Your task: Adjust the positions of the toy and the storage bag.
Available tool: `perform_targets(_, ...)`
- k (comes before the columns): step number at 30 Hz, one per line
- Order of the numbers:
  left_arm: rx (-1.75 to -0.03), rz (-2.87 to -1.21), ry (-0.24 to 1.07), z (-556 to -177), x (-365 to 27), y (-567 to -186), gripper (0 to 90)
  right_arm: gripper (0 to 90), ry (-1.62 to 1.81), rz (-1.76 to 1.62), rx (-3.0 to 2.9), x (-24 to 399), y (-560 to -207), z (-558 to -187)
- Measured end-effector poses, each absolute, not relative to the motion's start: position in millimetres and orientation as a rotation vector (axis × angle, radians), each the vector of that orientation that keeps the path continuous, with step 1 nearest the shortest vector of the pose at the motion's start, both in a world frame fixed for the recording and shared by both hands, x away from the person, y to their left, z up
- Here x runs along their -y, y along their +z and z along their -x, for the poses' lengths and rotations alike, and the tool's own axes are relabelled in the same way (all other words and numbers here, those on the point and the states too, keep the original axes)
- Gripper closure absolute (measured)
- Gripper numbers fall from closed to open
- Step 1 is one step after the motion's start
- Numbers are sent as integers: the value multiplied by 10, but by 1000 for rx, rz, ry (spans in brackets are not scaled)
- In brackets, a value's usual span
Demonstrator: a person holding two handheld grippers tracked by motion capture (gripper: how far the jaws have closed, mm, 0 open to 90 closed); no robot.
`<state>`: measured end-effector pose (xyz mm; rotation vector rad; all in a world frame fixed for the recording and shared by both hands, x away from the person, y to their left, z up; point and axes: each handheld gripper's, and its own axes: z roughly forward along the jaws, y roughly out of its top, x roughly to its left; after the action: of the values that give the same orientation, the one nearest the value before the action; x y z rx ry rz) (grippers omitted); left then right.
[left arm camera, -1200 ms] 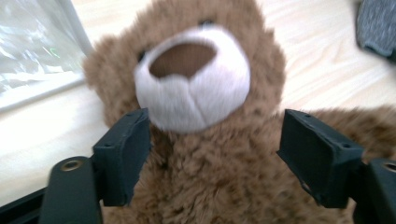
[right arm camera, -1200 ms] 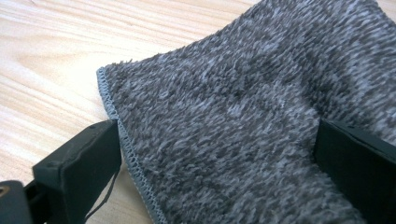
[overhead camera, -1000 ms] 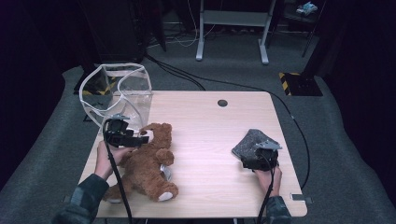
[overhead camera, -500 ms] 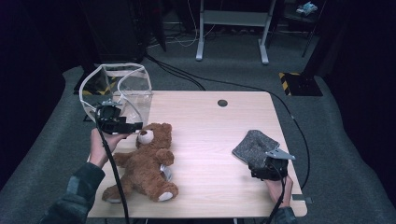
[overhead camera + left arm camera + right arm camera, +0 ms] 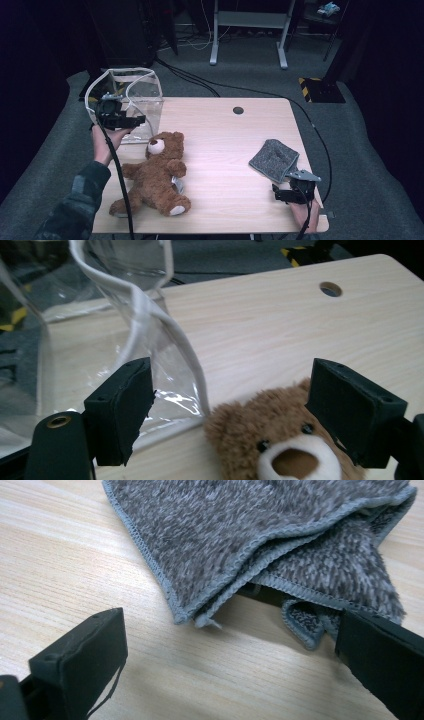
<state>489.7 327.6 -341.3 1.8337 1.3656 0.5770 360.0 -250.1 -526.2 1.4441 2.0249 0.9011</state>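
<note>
A brown teddy bear (image 5: 155, 175) lies on its back at the left of the wooden table (image 5: 225, 135); in the left gripper view its head (image 5: 270, 435) shows low between the jaws. My left gripper (image 5: 141, 120) is held above the bear's head, beside a clear plastic bag with white trim (image 5: 132, 95). The left gripper (image 5: 230, 390) is open and holds nothing. A folded grey cloth (image 5: 274, 159) lies at the right. My right gripper (image 5: 276, 193) sits just in front of it near the table edge. In its own view the right gripper (image 5: 230, 650) is open, with the cloth (image 5: 260, 535) ahead of the jaws.
The bag (image 5: 150, 325) stands open at the table's back left corner. A round cable hole (image 5: 238, 110) sits near the far edge. Cables trail from both grippers over the front edge. Dark carpet (image 5: 350, 130) surrounds the table.
My left gripper has lifted off the bear and moved back and left toward the bag. My right gripper has drawn back from the cloth toward the front right corner.
</note>
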Motion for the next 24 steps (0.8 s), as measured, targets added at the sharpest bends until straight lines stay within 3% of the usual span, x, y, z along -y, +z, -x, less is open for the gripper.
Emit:
perform_targets(16, -1510, -1816, 701, -5418, -3351, -3381, 232, 6, 856, -1462, -2043, 2494, -5293, -3628)
perform_targets(19, -1532, -1829, 693, -5489, -3355, -3426, 271, 7, 854, -1473, -2040, 2489, -5293, -3627)
perform_targets(24, -1561, -1841, 659, -5576, -3362, -3500, 412, 8, 856, -1478, -2041, 2488, -5292, -3627)
